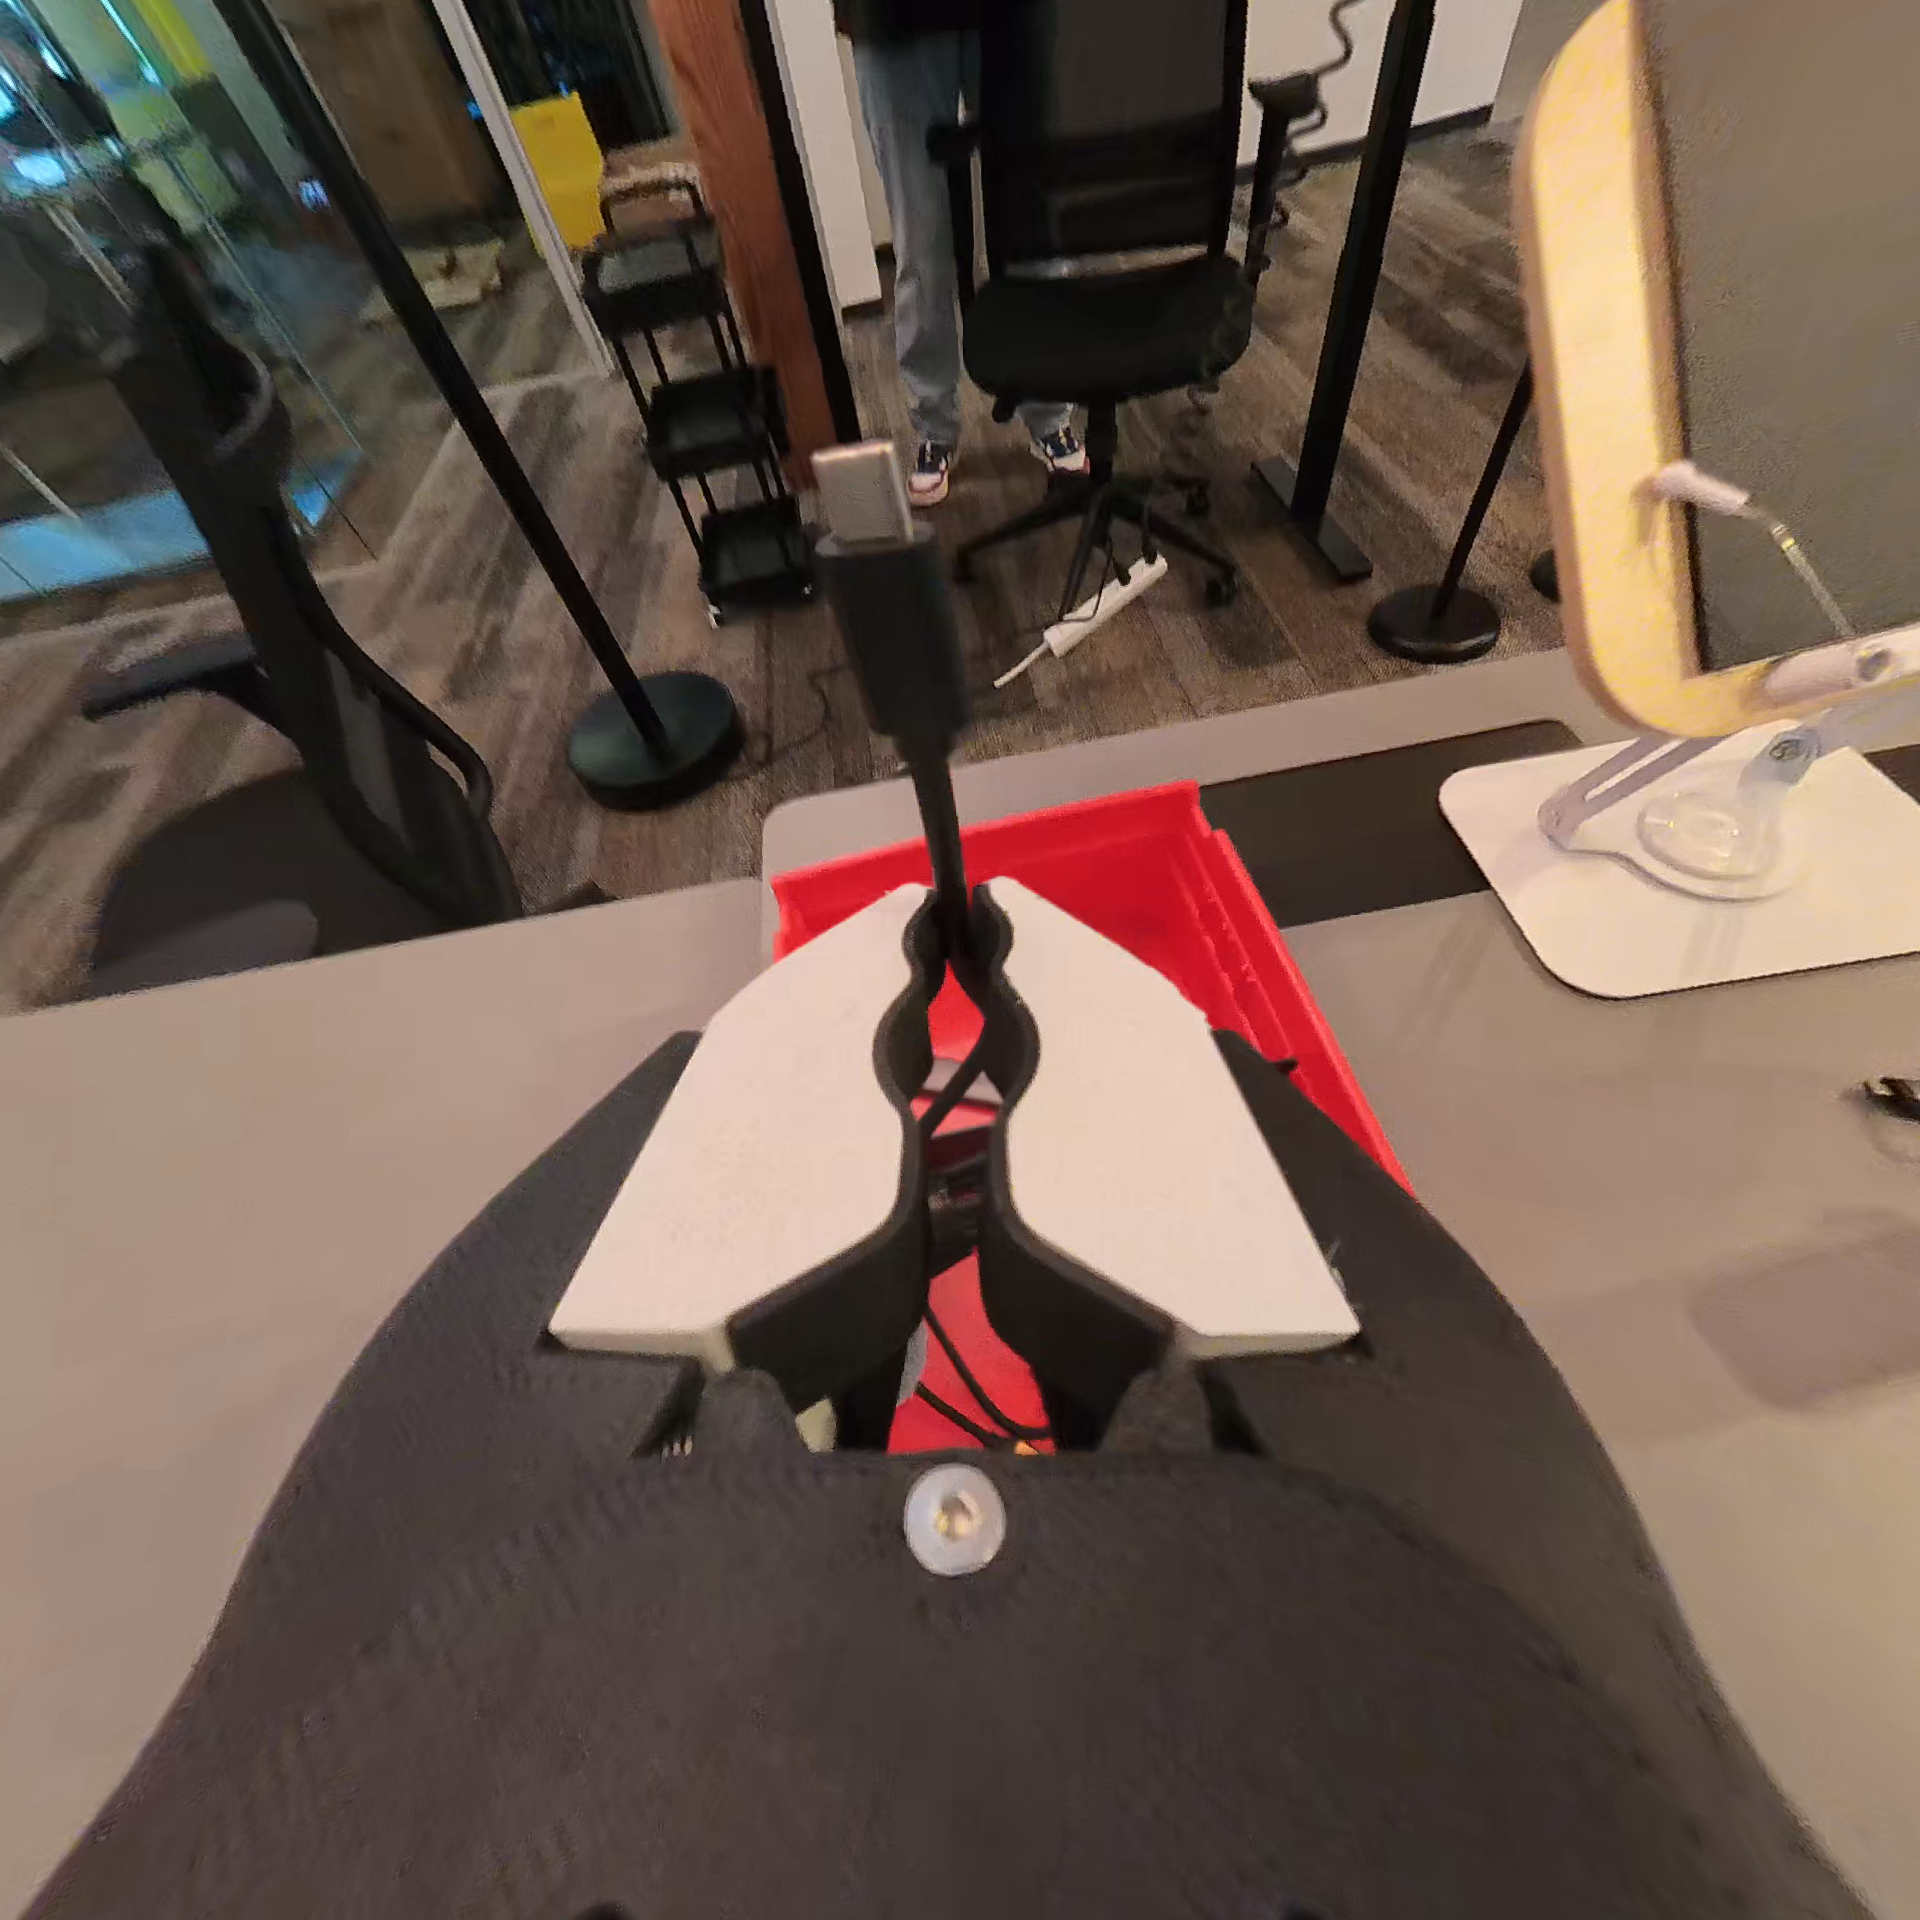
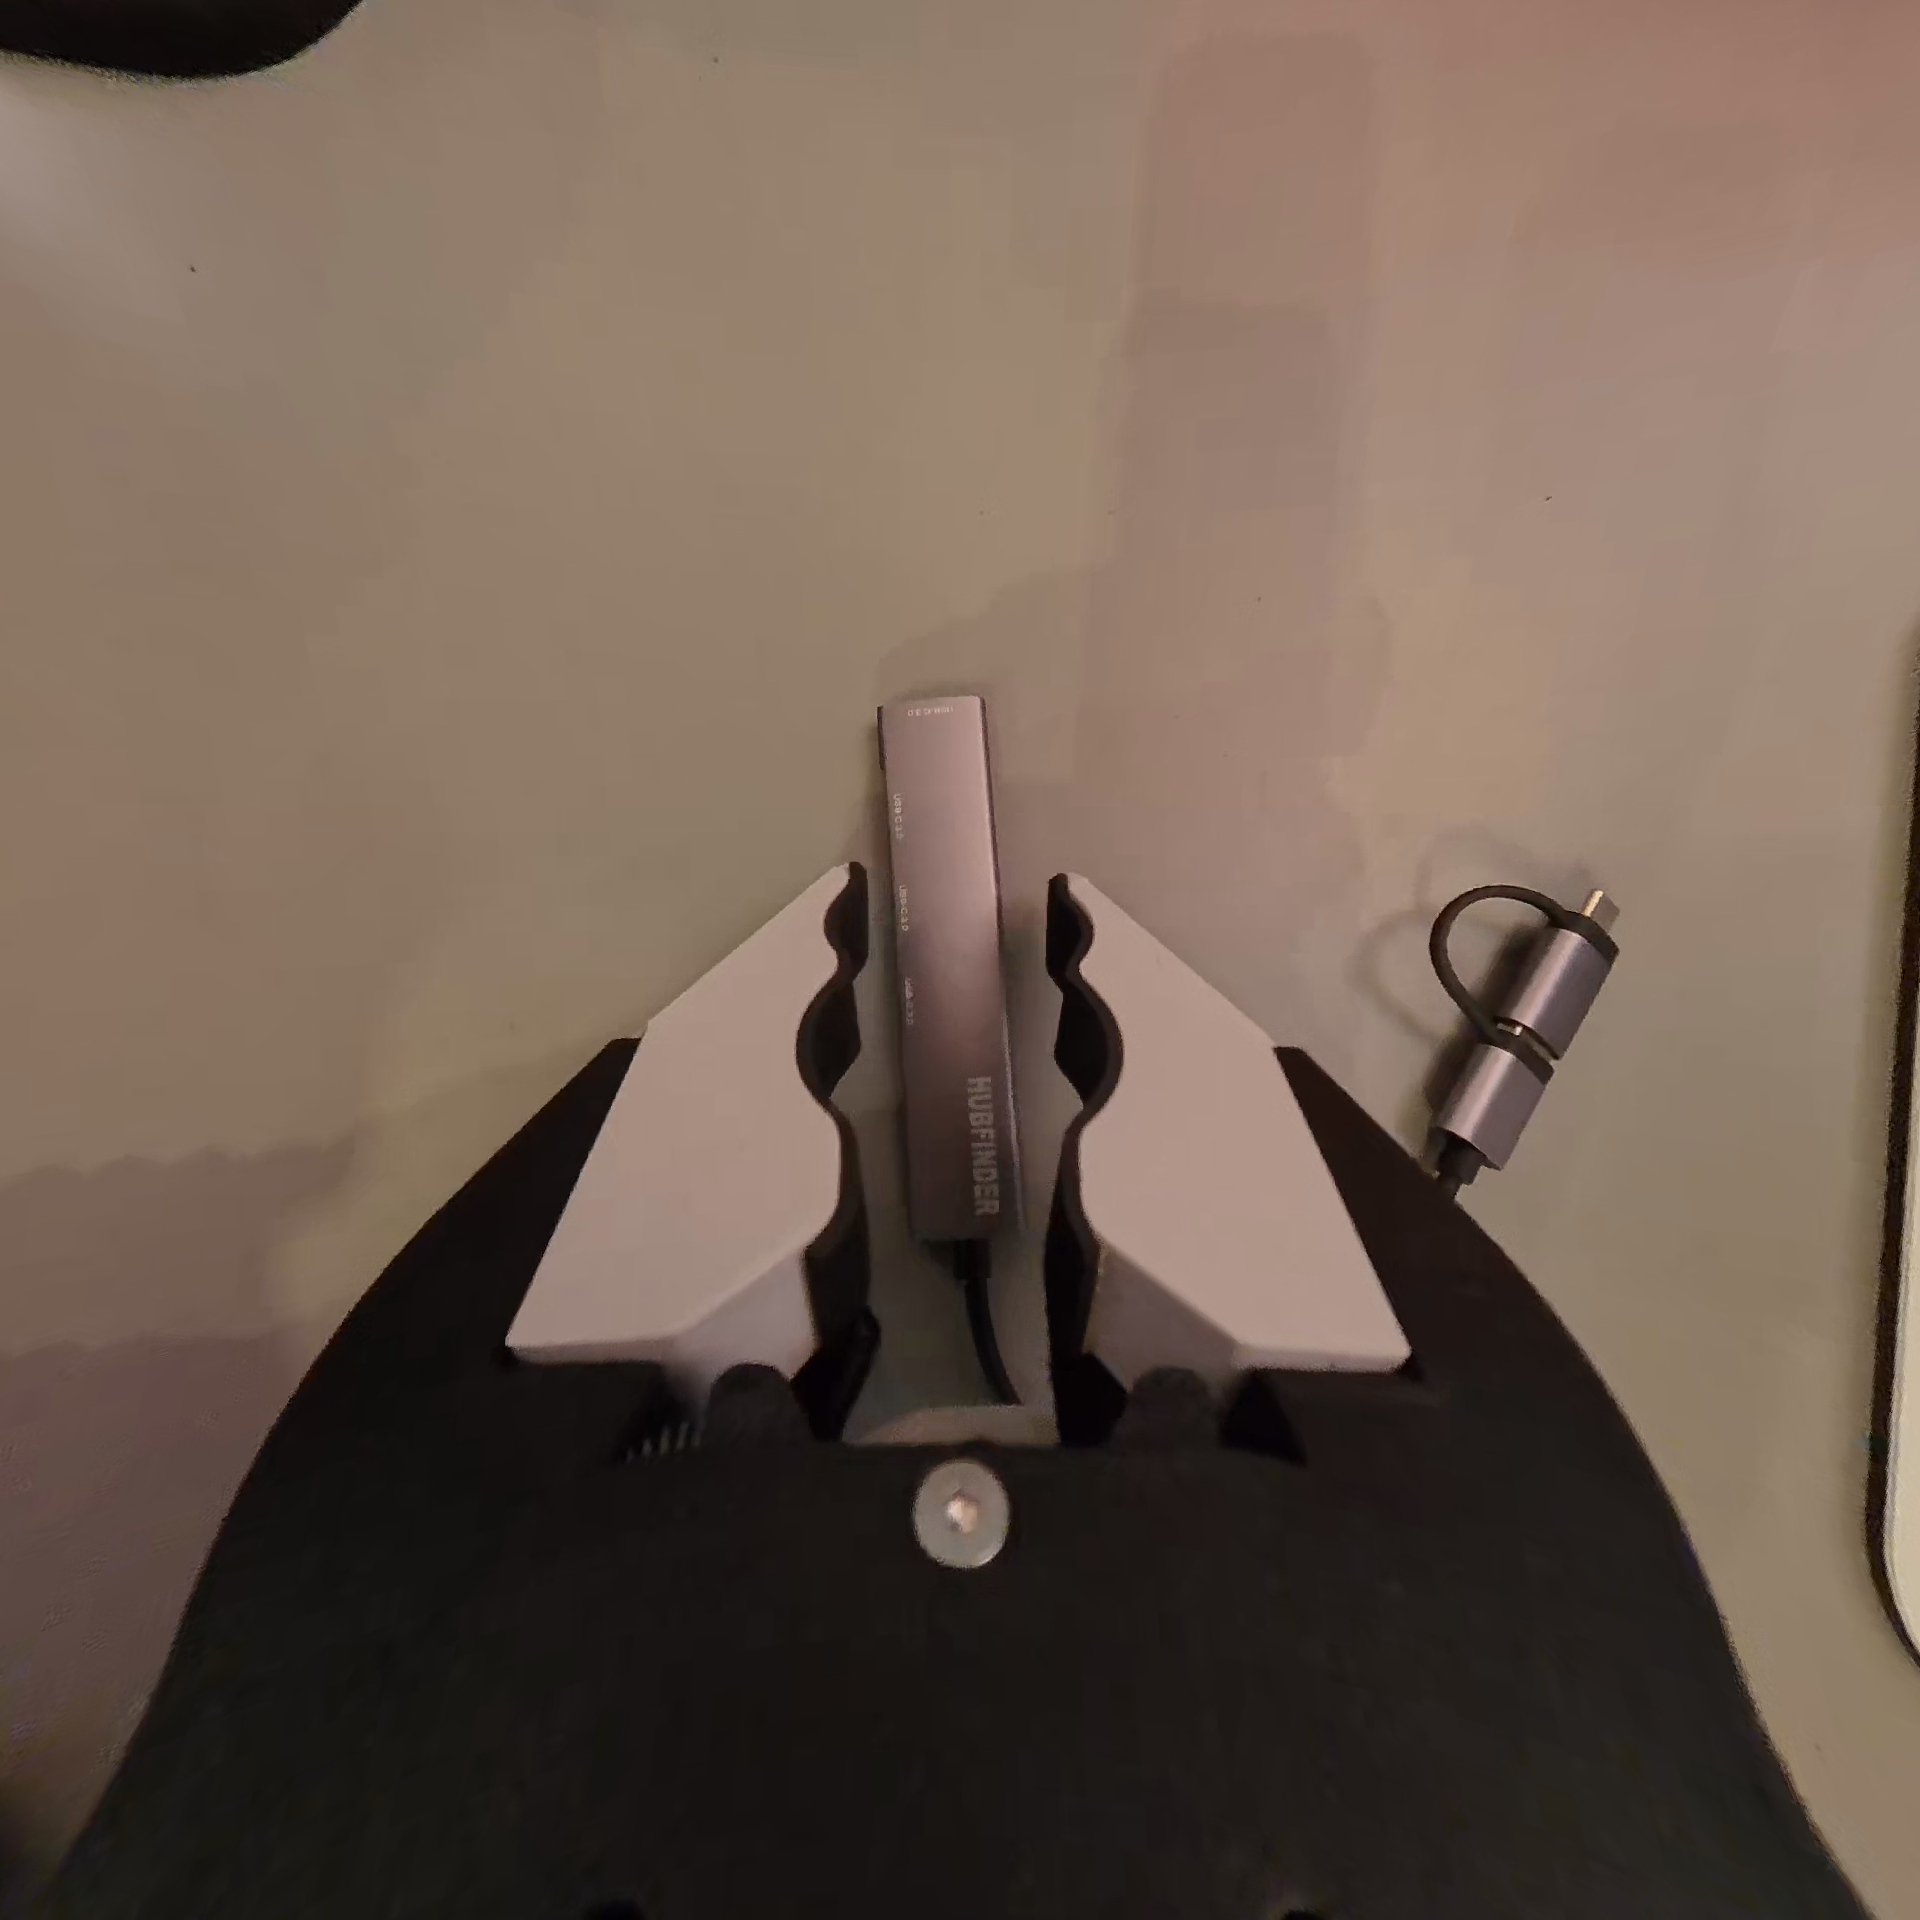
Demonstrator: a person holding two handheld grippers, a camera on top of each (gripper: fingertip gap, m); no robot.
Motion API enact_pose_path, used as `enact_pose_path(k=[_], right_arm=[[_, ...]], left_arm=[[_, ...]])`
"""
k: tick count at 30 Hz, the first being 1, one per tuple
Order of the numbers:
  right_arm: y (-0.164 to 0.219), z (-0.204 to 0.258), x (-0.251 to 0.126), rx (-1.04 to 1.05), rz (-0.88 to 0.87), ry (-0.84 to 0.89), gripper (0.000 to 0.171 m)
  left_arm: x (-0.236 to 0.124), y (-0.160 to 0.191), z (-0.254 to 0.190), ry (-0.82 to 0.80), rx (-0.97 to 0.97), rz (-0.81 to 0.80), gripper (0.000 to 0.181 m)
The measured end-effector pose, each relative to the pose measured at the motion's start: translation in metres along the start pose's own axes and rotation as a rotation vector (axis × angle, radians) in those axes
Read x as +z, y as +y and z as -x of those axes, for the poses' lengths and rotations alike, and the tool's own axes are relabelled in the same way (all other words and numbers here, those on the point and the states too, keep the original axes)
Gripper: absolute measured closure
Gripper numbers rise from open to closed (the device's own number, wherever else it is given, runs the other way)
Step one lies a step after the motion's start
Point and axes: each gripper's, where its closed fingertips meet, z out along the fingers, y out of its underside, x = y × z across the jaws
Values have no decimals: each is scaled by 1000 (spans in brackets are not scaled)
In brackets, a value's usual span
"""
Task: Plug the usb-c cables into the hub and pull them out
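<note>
Left claw point(image 1: 961, 914) clamps the black usb-c cable point(image 1: 940, 831) mid-frame; right claw point(image 2: 956, 883), apart, straddles the hub point(image 2: 951, 966) on the desk point(image 2: 520, 520); next, grip and align.

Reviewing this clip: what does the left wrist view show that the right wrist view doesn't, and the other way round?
Left only: the left gripper shut on a black usb-c cable, its plug pointing away over a red bin; an office chair and a person's legs beyond.

Right only: the right gripper open, its fingers either side of the grey hub, and the hub's own connector lying to the right.

Both: the grey table.
</note>
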Motion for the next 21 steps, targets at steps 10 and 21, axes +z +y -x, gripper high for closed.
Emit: enact_pose_path(k=[10, 21], right_arm=[[-57, -4, -41, -15, -310, 51, 132], [-117, -2, -104, -15, -701, 83, 131]], left_arm=[[-54, -45, -100, 176, 245, -49, 177], [-43, 95, -281, 452, 617, 284, 176]])
